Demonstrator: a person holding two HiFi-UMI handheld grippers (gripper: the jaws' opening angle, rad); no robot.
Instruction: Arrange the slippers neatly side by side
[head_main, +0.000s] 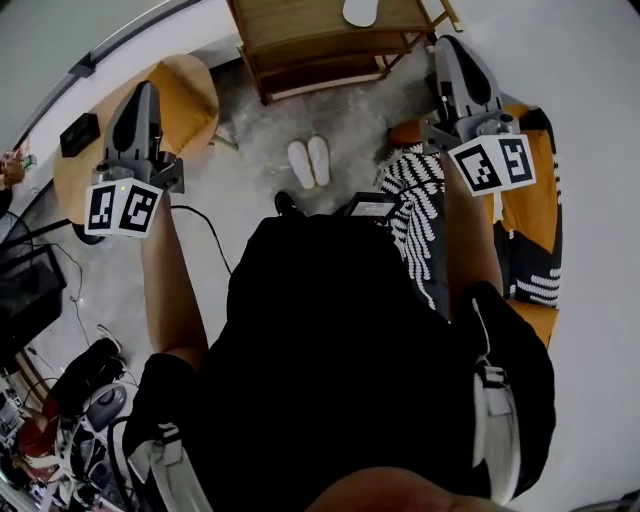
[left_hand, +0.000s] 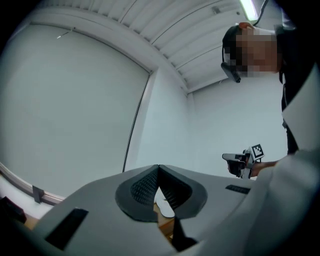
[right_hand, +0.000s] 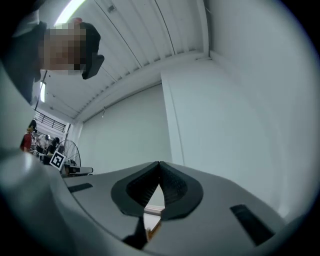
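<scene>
A pair of white slippers (head_main: 309, 162) lies side by side on the grey floor, toes pointing away from me, just ahead of my feet. My left gripper (head_main: 146, 90) is held up at the left, well away from the slippers. In its own view its jaws meet at the tips (left_hand: 159, 166), shut with nothing between them. My right gripper (head_main: 448, 42) is raised at the right, also far from the slippers. Its jaws are likewise shut and hold nothing (right_hand: 159, 163). Both gripper views look up at walls and ceiling.
A wooden shelf unit (head_main: 300, 50) stands beyond the slippers, with a white object (head_main: 360, 10) on it. A round orange table (head_main: 195, 85) is at the left. An orange chair (head_main: 525, 200) with a zebra-patterned cushion (head_main: 415, 200) is at the right. Cables and gear (head_main: 70, 400) lie at the lower left.
</scene>
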